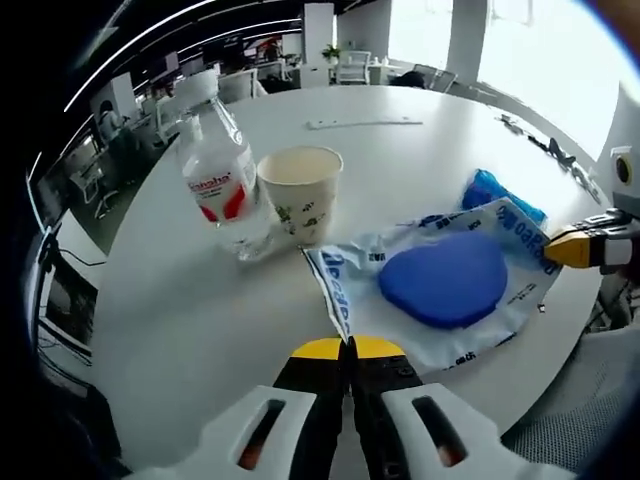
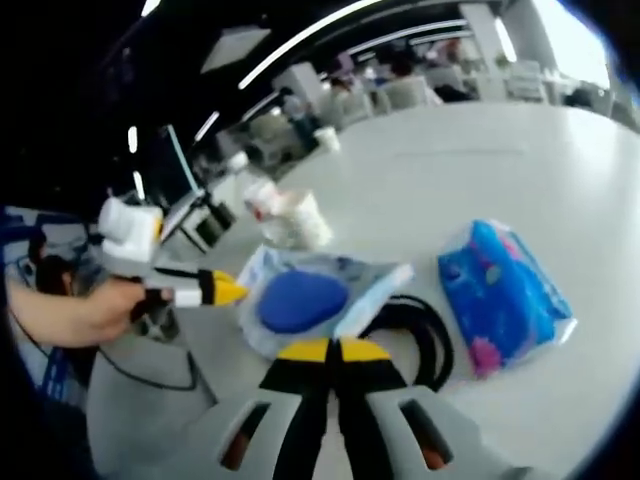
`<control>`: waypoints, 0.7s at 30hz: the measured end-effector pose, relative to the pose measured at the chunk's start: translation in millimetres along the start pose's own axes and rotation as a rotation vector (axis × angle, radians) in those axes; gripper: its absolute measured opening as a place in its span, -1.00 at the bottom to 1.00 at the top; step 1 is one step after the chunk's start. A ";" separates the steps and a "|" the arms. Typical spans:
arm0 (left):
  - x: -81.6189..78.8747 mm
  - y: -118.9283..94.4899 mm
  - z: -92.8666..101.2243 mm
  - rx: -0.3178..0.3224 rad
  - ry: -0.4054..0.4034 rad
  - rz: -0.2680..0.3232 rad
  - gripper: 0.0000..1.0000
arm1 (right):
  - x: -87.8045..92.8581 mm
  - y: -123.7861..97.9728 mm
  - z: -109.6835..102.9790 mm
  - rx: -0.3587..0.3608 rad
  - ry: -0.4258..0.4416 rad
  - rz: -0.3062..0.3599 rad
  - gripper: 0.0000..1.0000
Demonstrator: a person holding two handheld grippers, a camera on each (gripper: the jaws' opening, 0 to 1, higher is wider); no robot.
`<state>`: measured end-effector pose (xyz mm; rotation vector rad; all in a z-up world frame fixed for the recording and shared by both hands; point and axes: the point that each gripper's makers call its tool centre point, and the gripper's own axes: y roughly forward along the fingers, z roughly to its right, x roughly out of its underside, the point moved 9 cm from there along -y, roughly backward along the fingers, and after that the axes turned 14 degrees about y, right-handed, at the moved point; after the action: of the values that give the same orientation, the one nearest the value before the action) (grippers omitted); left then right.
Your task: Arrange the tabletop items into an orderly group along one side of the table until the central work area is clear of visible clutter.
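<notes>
Both pairs of fingers are clenched: the left gripper (image 1: 348, 347) pinches the near edge of the packet (image 1: 440, 285), while the right gripper (image 2: 334, 349), tips together, seems to nip its far corner. The packet holds a blue pad (image 1: 445, 278) at one o'clock from the left tips, long axis crosswise. Beyond it stand a cup (image 1: 300, 190) and bottle (image 1: 218, 175) at eleven o'clock; tissues (image 2: 502, 293) and a cable (image 2: 412, 335) lie by the right gripper.

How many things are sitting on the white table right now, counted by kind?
Water bottle: 1
Paper cup: 1
Clear packet holding a blue pad: 1
Blue tissue pack: 1
Black cable coil: 1
Long white strip at the far side: 1
Total: 6
</notes>
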<state>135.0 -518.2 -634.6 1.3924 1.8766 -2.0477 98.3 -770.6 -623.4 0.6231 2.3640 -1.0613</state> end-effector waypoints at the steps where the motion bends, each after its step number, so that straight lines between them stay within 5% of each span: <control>1: 1.0 -0.8 -0.9 -0.003 -0.002 -0.002 -0.99 | 0.5 1.1 -1.4 -0.003 -0.003 -0.002 -1.00; 21: 30.8 -2.2 -9.9 -0.031 -0.085 -0.050 -0.99 | 17.0 24.6 -7.4 -0.023 -0.025 -0.059 -1.00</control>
<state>121.0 -493.5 -650.4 1.2443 1.9184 -2.0558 97.3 -746.6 -642.7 0.5318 2.3828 -1.0595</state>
